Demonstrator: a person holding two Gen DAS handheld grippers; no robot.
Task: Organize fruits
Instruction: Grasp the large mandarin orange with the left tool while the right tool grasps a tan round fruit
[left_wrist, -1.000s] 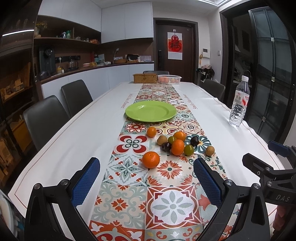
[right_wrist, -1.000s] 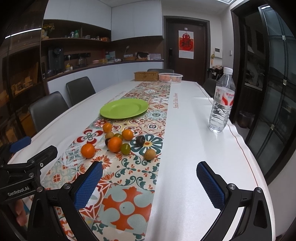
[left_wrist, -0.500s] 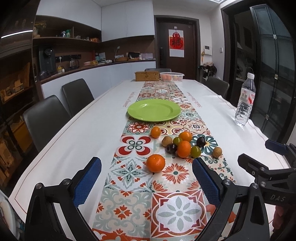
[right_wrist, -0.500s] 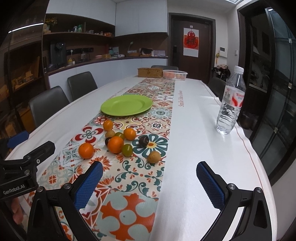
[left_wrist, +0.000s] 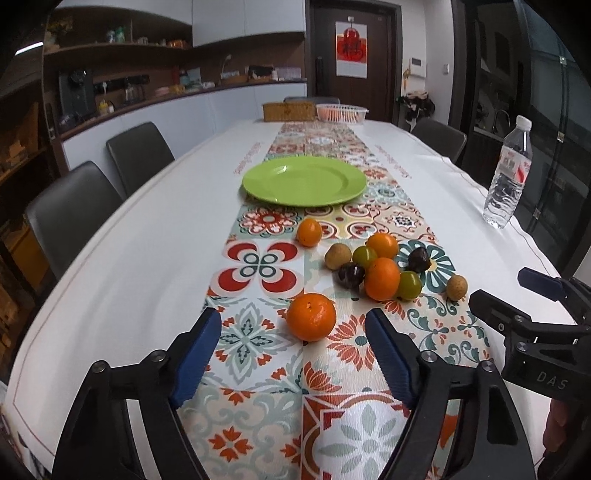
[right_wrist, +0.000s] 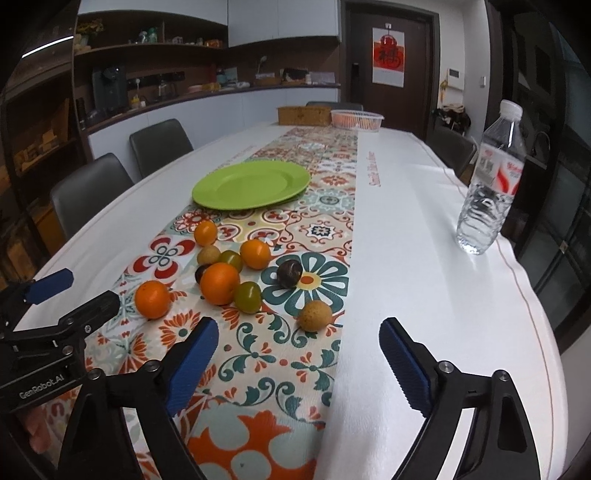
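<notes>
Nine fruits (left_wrist: 382, 278) crowd before the plate (left_wrist: 304, 180).

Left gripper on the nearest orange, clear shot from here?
Probably yes. The left gripper is open, and the nearest orange sits alone on the table runner just ahead, roughly centred between its fingers. The fruit cluster lies farther back, so nothing blocks the approach.

Even indoor light, soft glare on the white tablecloth (right_wrist: 424, 236), dark vignetted corners, strong fisheye bending.
</notes>
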